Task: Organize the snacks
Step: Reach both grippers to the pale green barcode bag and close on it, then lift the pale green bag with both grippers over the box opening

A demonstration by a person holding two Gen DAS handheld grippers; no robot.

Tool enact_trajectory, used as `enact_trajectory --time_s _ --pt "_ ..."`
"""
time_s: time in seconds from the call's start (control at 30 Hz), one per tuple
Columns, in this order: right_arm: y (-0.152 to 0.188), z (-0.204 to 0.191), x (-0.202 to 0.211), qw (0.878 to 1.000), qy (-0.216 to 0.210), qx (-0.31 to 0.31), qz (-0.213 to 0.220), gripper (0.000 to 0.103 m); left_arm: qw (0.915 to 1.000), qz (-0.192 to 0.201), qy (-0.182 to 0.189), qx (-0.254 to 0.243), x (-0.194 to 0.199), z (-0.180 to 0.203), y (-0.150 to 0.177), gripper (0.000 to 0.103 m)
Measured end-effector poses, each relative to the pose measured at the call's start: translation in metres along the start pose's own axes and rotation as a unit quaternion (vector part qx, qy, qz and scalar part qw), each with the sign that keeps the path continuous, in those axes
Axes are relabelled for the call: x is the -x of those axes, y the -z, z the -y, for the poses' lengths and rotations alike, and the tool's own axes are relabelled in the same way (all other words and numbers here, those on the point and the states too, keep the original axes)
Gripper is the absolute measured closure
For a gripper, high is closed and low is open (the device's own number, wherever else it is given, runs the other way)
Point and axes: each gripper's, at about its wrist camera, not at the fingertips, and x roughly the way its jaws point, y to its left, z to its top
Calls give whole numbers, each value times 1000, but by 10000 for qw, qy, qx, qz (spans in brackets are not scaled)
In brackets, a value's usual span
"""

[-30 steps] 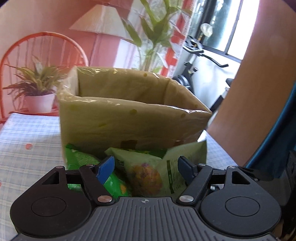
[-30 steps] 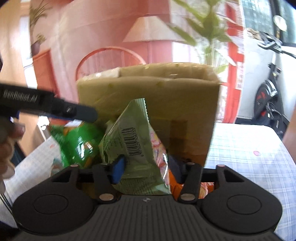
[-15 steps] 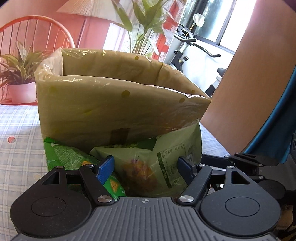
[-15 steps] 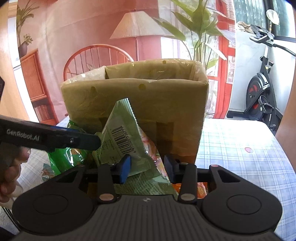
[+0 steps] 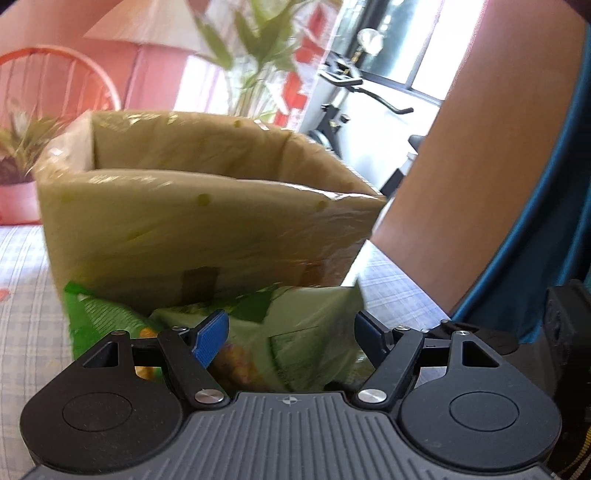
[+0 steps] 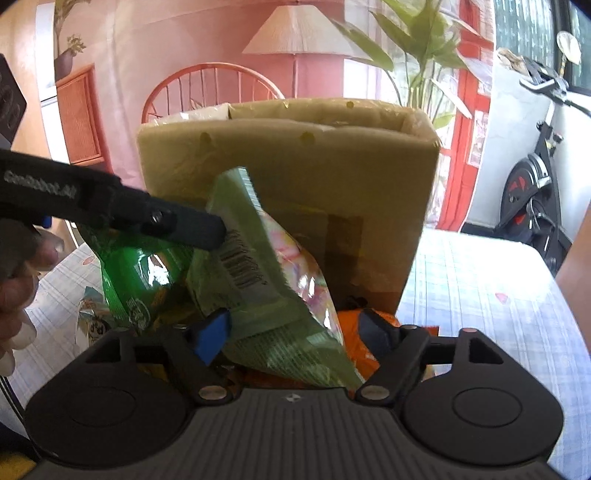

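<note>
**Two grippers, one bag**

We judge this a handover: our right gripper (image 6: 291,332) is opening around the pale green snack bag (image 6: 266,266), leaning at the box's (image 6: 288,177) six o'clock (left gripper (image 5: 288,332) wide, holding nothing). Next, regrip and lift.

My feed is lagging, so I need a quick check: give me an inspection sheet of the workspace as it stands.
Surface: checked tablecloth, partly bare.
Job's things: lined box upright; pale green snack bag leaning on it; dark green bag beside; orange packet below.
Clutter: nothing seen.
Grippers: right gripper opening, pale bag between its fingers; left gripper open around the same bag.
Cables: nothing seen.
Surroundings: orange chair, lamp, plant, exercise bike.
</note>
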Motion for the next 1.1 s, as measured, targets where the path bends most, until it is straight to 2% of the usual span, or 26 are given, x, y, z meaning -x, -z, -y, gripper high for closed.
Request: enact_trajectory --time_s 0.17,0.23,0.3,0.37,0.57,0.83,0.97,1.1 --pt "12 9 0 9993 103 -310 -191 22 9997 -109 103 -166 -13 9 -2 27" --pt "17 15 -1 9984 24 -500 -245 22 9997 -195 26 -151 -19 9 1 37" --pt "20 19 0 9976 -60 -638 -246 22 9997 -208 8 -115 -22 8 0 40" --pt "21 22 1 9970 -123 -726 -218 22 9998 -201 -20 -75 -22 5 -1 49" --pt "17 22 0 9965 -240 -784 -175 29 9998 -116 -3 162 -13 -7 1 51" --pt "13 28 -1 9924 -407 -1157 36 29 9996 -27 -103 249 -9 -11 0 51" --pt "7 35 -3 9881 -531 -1432 181 33 9994 23 -144 300 -7 -14 0 51" --pt "4 36 -8 9863 -689 -1472 268 33 9992 63 -223 329 -5 -17 0 51"
